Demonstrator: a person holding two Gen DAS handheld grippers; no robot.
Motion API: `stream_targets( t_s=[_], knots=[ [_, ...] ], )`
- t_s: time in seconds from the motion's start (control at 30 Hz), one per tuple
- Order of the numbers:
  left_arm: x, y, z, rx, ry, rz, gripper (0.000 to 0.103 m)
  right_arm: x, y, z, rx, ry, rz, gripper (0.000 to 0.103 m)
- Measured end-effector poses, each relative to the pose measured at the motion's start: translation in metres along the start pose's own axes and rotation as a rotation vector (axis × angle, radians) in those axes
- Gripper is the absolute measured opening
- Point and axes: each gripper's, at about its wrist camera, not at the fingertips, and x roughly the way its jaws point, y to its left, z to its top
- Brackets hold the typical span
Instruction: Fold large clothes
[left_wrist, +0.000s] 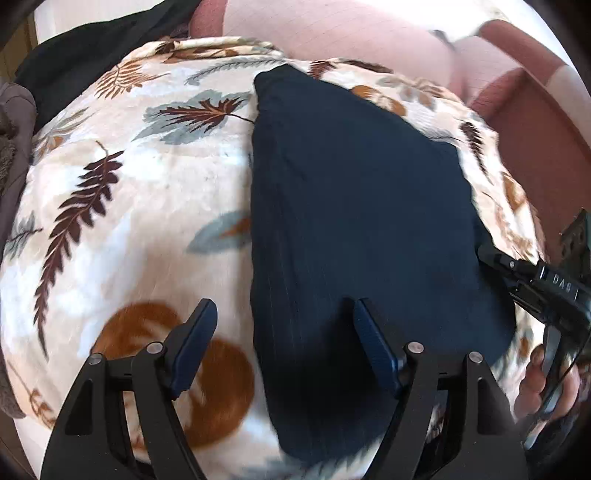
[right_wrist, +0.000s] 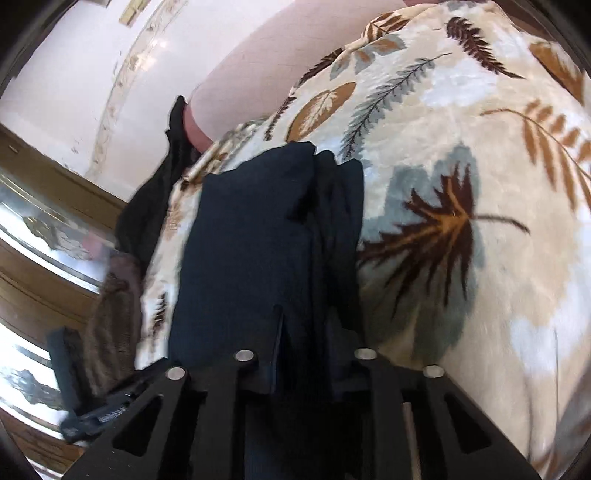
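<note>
Two grippers are in view, one per hand. Your left gripper (left_wrist: 282, 332) has its fingers (left_wrist: 195, 339) wide apart with nothing between them; it hovers over the near end of the garment (left_wrist: 354, 206), one finger above the blanket (left_wrist: 140, 206) and the other above the dark cloth.

Your right gripper (right_wrist: 303, 354) has its fingers pressed together on a bunched edge of the same garment; the cloth fills the gap between them and spills back over the gripper body. In the left wrist view this gripper (left_wrist: 532, 280) enters from the right edge and meets the garment's right side, with your hand (left_wrist: 546, 380) wrapped around its handle.

Garment: dark navy, faint vertical ribbing, folded into a long panel lying on the blanket, running away from you. In the right wrist view its far end shows several stacked layers (right_wrist: 325, 192).

Blanket: cream plush, printed with brown, rust and grey-blue leaves, spread over a bed.

Beyond the blanket's far edge: a pink surface (left_wrist: 332, 26) and a black cloth (left_wrist: 92, 48) draped at the far left corner. A brown fuzzy fabric (right_wrist: 114, 317) lies off the blanket's left side. Both views are motion-blurred at the edges.
</note>
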Motion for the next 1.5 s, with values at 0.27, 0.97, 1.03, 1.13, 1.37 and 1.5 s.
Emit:
stream_targets(
  t_s=[0.27, 0.97, 1.03, 1.13, 1.37, 1.5],
  knots=[
    [0.002, 0.005, -0.027, -0.031, 0.025, -0.033, 0.077, -0.021, -0.016, -0.049, 0.011, 0.029, 0.018, 0.007],
    [0.022, -0.005, -0.006, -0.016, 0.002, -0.027, 0.083, 0.021, 0.007, -0.032, -0.191, -0.007, -0.255, 0.026],
    [0.008, 0.001, 0.005, -0.024, -0.048, -0.085, 0.083, 0.009, 0.011, -0.026, -0.175, -0.033, -0.235, 0.032],
    [-0.004, 0.002, 0.033, -0.036, -0.122, -0.077, 0.083, -0.008, 0.031, -0.001, -0.175, -0.108, -0.178, 0.032],
    [0.054, 0.005, 0.085, -0.080, -0.051, 0.066, 0.084, 0.027, 0.048, 0.039, -0.193, -0.138, -0.198, 0.030],
    [0.068, 0.015, 0.082, -0.143, 0.007, -0.006, 0.084, 0.066, 0.022, 0.041, -0.155, -0.050, -0.278, 0.026]
  ],
)
